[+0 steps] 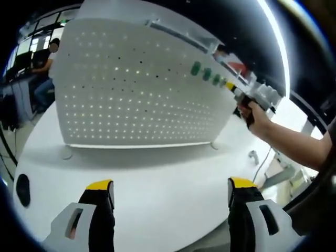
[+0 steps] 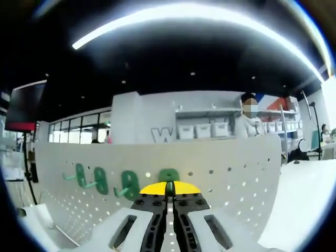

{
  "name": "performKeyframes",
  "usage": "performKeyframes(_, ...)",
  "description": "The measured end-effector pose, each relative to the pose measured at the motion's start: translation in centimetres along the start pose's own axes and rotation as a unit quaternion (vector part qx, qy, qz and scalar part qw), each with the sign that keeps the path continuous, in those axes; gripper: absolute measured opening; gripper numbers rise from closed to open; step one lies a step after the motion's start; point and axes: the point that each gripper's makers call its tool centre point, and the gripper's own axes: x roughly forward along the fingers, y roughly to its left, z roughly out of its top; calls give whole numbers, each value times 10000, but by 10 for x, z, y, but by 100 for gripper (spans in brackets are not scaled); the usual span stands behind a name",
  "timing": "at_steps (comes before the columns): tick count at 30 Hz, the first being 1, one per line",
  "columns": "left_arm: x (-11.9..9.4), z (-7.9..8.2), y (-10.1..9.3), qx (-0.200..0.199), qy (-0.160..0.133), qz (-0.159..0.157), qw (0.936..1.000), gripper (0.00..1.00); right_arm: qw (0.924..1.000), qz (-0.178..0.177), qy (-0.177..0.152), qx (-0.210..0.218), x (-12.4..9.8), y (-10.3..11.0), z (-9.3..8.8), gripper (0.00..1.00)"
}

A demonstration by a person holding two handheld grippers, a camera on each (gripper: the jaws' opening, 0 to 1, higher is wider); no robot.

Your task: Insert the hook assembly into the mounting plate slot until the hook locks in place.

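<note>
In the left gripper view a white pegboard [image 1: 139, 86] stands upright on a white desk [image 1: 168, 173], resting on small feet near the desk's far edge. The left gripper [image 1: 170, 191] hangs low over the desk's near edge with its yellow-tipped jaws spread wide and nothing between them, well apart from the pegboard. At the board's upper right corner the right gripper [image 1: 252, 100] is held up against the top edge by a person's hand [image 1: 254, 113], the forearm reaching in from the right. A row of green hooks [image 1: 207, 73] sits along that top edge, just beside the gripper.

In the right gripper view the right gripper [image 2: 168, 190] has its jaws pressed together, the yellow tips meeting at the pegboard [image 2: 231, 178]. A green hook [image 2: 169, 175] shows just above the tips; whether the jaws pinch part of it cannot be told. Three more green hooks [image 2: 100, 179] hang in the board's holes to the left of it, in a line near the top edge.

Beyond the board stand shelves with white bins [image 2: 205, 129] and a person [image 2: 249, 123]. Another person [image 1: 44, 68] sits at the far left in the left gripper view.
</note>
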Motion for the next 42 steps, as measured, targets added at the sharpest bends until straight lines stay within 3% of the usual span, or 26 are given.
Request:
performKeyframes(4, 0, 0, 1, -17, -8, 12, 10000, 91, 9996, -38, -99, 256, 3, -2, 0, 0)
performKeyframes(15, 0, -3, 3, -8, 112, 36, 9999, 90, 9995, -87, -292, 95, 4, -2, -1, 0)
performKeyframes(16, 0, -3, 3, 2, 116, 38, 9999, 90, 9997, -63, -89, -229, 5, -2, -1, 0)
performKeyframes(19, 4, -2, 2, 8, 118, 27, 9999, 90, 9983, 19, 39, -587, 2, 0, 0, 1)
performKeyframes(24, 10, 0, -3, 37, 125, -33, 9999, 90, 9987, 60, 325, -398, 3, -2, -3, 1)
performKeyframes(30, 10, -1, -3, 33, 129, -45, 9999, 89, 9940, 34, 739, -804, 4, -1, -6, 1)
performKeyframes(35, 6, -4, 2, -15, 134, 14, 9999, 89, 9938, 24, 882, -684, 4, 0, -6, 0)
performKeyframes(37, 6, -5, 2, -28, 144, 17, 9999, 89, 9966, -25, 723, -391, 3, -1, -6, 0)
performKeyframes(39, 6, -5, 2, -28, 143, 12, 9999, 88, 9970, -51, 625, -465, 0, -1, -7, 0)
performKeyframes(42, 6, -5, 1, -21, 135, 3, 9999, 88, 9990, -36, 334, 280, -4, -1, -5, 0)
